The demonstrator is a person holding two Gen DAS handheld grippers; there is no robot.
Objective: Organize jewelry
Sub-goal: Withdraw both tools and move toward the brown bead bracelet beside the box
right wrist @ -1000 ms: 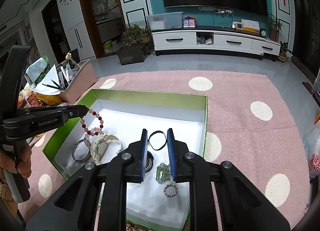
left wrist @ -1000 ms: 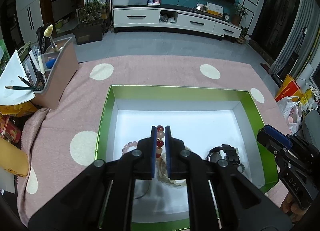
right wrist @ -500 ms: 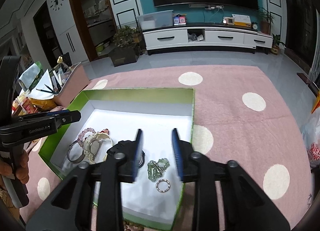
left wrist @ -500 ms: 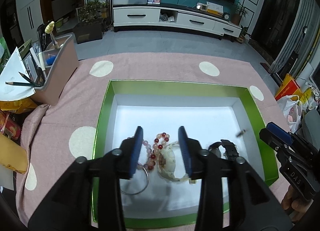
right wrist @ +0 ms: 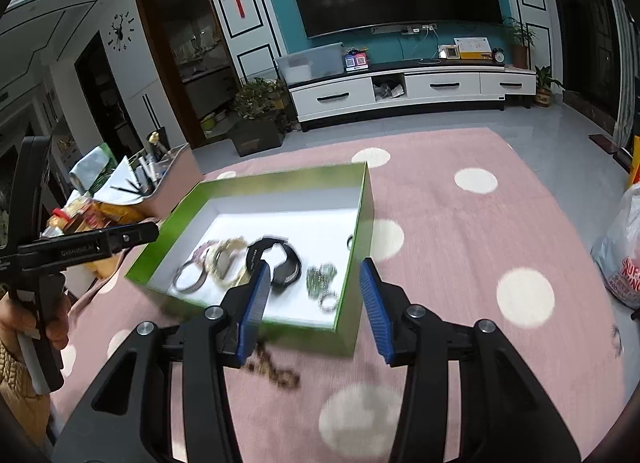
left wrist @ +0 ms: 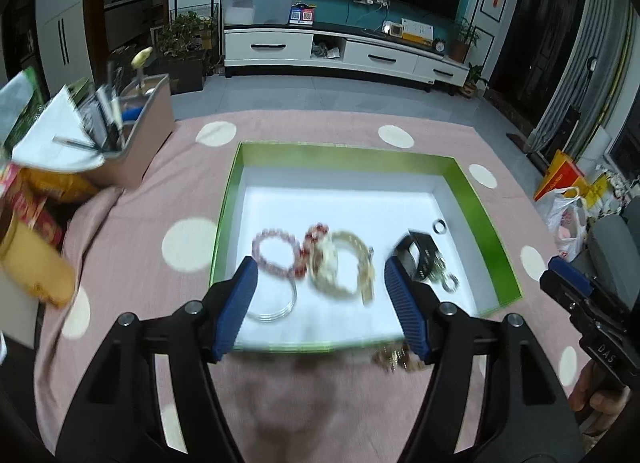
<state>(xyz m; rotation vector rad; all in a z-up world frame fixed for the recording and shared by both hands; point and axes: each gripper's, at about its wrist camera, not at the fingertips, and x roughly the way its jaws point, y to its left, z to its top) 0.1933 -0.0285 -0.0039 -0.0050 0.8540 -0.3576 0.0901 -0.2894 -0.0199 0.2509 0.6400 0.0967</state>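
**Both grippers empty between drops, one piece left outside the box**

The left gripper [left wrist: 322, 303] hangs over the near edge of the green box [left wrist: 464, 179], its jaws opening with nothing between them. The right gripper [right wrist: 314, 305] hangs over the box's near right corner, its jaws also opening and likewise empty. Neither blue pad touches any jewelry.

Most of the jewelry lies inside the box on its white floor. From left to right in the left wrist view: a pink bead bracelet [left wrist: 276, 249], a thin silver bangle [left wrist: 276, 309] just near of it, a red bead bracelet [left wrist: 314, 241] overlapping a pale gold bracelet pile [left wrist: 344, 267], then a black watch [left wrist: 420, 253] with a small silver piece beside it, and a ring [left wrist: 440, 226] toward the far right wall. In the right wrist view a green pendant [right wrist: 320, 277] and a small beaded ring [right wrist: 329, 300] sit near the right wall.

The step in hand looks like the release after a drop, each gripper freed for another pick. One item appears still to be sorted: a blurred brown-gold chain [right wrist: 276, 371] on the pink spotted cloth [right wrist: 460, 231], just outside the box's near wall.

The next move likely calls for lowering one gripper onto that chain, pinching it off the soft cloth without snagging the fabric, then lifting it over the wall. The chain is limp and may trail or slip.
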